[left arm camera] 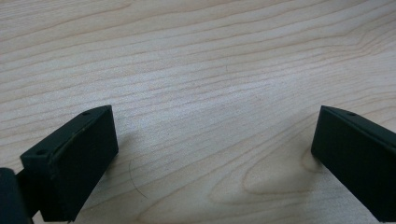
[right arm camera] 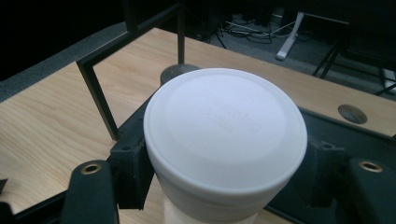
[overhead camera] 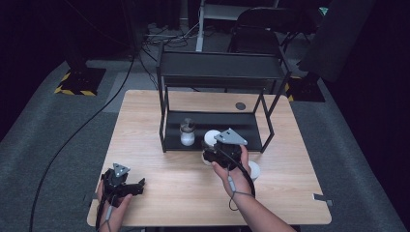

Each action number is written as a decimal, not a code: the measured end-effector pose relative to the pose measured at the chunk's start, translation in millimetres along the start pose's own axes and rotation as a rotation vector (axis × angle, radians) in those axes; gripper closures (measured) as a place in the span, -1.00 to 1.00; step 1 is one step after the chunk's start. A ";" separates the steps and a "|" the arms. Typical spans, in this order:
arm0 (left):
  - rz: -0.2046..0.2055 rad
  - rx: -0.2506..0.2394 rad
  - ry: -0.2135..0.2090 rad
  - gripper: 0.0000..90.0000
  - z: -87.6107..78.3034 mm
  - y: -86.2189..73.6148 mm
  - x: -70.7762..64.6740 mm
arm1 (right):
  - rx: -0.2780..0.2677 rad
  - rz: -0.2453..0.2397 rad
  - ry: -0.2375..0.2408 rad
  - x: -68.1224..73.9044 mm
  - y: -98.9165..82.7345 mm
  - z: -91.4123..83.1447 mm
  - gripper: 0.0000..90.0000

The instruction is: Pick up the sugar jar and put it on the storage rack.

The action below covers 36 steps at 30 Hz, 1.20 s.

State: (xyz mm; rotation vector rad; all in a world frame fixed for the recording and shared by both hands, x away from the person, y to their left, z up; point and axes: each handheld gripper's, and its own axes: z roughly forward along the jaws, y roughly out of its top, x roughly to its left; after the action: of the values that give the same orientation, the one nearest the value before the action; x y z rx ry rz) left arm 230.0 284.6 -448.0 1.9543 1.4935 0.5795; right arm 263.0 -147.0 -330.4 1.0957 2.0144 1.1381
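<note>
One white jar (right arm camera: 224, 140), round, smooth-lidded

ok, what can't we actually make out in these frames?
- White jar: its base is cut off by the bottom edge of the right gripper view; in the high view the right gripper and hand cover most of it.
- Embossed lid text: too faint to read.
- Small jar on the rack's lower shelf: contents too small to identify.
- White thing by the right wrist: half hidden.
</note>
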 end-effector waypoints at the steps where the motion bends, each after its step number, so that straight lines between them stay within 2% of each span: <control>1: 0.000 0.000 0.000 -0.99 0.0 0.0 0.0 | -0.003 -0.004 -0.003 0.1 2.5 0.0 -0.26; 10: 0.002 0.001 0.000 -0.99 -0.1 0.2 0.2 | -0.014 -0.018 -0.018 -5.6 26.2 7.0 -0.26; 17: 0.000 0.000 0.000 -0.99 0.0 0.0 0.0 | -0.005 0.008 -0.023 -15.7 37.9 21.2 -0.26; 28: 0.001 0.001 0.000 -0.99 -0.1 0.1 0.1 | 0.022 0.030 -0.056 -28.6 42.4 54.5 -0.26; 33: 0.000 0.000 0.000 -0.99 0.0 0.0 0.0 | 0.028 0.033 -0.075 -28.6 40.5 65.0 -0.26; 36: 0.000 0.000 0.000 -0.99 0.0 0.0 0.1 | 0.043 0.057 -0.076 -30.1 40.8 71.3 -0.26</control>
State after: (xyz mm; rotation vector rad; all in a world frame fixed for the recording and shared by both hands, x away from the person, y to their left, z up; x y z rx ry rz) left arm 230.0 284.7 -448.0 1.9543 1.4926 0.5795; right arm 349.0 -131.7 -325.8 1.2068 1.9688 1.0692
